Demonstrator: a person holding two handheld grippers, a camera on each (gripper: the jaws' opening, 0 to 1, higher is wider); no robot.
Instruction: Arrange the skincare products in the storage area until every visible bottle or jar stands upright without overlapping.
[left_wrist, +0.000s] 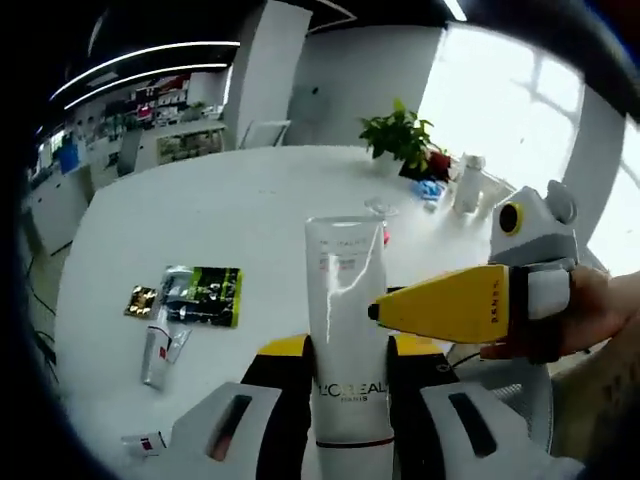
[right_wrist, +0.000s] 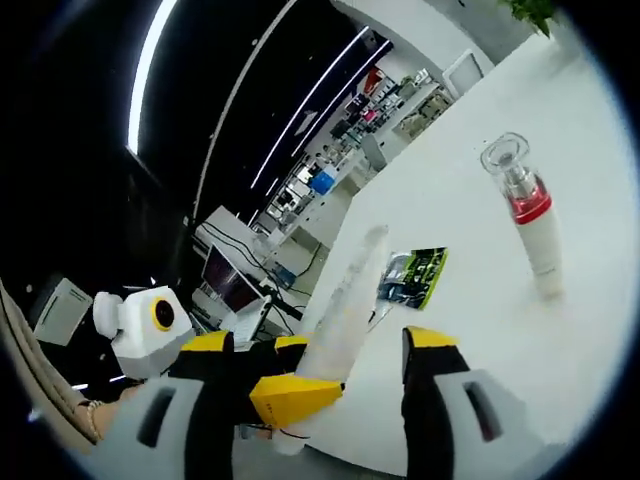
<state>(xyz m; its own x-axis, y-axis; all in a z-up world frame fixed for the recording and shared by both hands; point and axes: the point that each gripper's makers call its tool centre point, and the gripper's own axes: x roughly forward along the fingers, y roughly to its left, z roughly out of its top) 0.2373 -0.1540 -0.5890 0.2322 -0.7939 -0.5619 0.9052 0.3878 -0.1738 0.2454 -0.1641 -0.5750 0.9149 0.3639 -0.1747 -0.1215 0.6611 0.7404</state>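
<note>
Two grippers: your left gripper (left_wrist: 345, 365) is clamping the L'Oreal tube (left_wrist: 347, 330) upright; your right gripper (right_wrist: 345, 375) is hanging open, empty, beside it.

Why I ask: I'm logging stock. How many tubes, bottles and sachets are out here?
Tubes: 2 (L'Oreal tube, held upright; small tube, lying flat)
Bottles: 2 (red-banded bottle; white bottle by the plant)
Sachets: 2 (green sachet; gold sachet)
Unclear kind: 1 (white-red piece)
Total: 7
</note>
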